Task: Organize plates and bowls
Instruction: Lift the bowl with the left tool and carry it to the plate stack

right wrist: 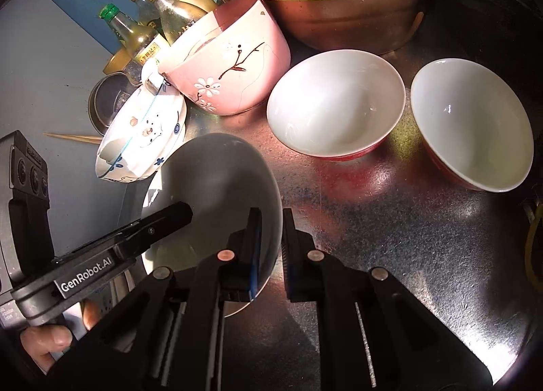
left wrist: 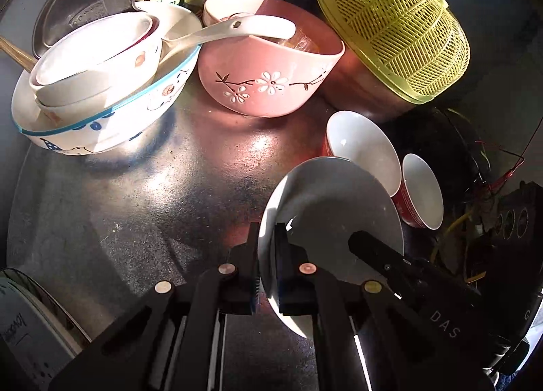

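Note:
A white plate is held tilted above the metal table between both grippers. My left gripper is shut on its left rim. My right gripper straddles the opposite rim with its jaws closed to the rim's width. Each gripper's finger shows in the other view. Two red bowls with white insides stand to the right. A pink flowered bowl stands behind. A blue-rimmed bowl holds stacked white bowls and a white ladle.
A yellow plastic basket lies upturned on a metal pot at the back right. Sauce bottles and a metal pan stand at the back left. Wires and a power strip lie off the table's right edge.

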Tool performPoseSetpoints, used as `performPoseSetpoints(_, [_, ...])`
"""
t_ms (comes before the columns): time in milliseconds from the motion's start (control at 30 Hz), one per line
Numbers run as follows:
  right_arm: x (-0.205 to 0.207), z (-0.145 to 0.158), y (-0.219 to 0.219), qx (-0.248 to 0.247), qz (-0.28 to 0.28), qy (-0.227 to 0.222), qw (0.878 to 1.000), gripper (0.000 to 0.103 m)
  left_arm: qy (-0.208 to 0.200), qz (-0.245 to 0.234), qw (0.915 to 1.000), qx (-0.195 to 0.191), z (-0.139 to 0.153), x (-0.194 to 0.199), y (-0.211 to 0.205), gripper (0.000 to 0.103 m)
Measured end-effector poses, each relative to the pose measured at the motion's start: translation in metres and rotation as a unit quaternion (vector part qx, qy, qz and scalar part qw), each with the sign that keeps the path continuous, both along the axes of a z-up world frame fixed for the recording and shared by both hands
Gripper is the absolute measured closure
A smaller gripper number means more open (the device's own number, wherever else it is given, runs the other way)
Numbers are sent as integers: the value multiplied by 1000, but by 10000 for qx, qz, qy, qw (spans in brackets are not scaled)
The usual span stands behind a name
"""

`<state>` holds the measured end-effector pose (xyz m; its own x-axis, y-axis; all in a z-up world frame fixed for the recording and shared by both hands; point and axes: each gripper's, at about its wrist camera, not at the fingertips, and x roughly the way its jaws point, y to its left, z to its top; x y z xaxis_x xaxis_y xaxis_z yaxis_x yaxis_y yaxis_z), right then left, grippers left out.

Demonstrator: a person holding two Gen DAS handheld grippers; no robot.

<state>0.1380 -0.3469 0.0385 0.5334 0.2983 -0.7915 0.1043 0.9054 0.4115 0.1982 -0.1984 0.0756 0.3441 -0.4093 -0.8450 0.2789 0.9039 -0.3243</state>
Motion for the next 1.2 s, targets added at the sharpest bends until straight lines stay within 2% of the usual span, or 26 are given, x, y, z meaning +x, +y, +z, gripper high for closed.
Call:
performPoseSetpoints(567, [-47,46,45,-65,178,-399,9990,91,-421,128,9990,17,57,-58,52,98])
performPoseSetpoints(1200, [-91,62,111,-91,614,-546,9966,91,-517,522,9972,120,70,-110,120,98])
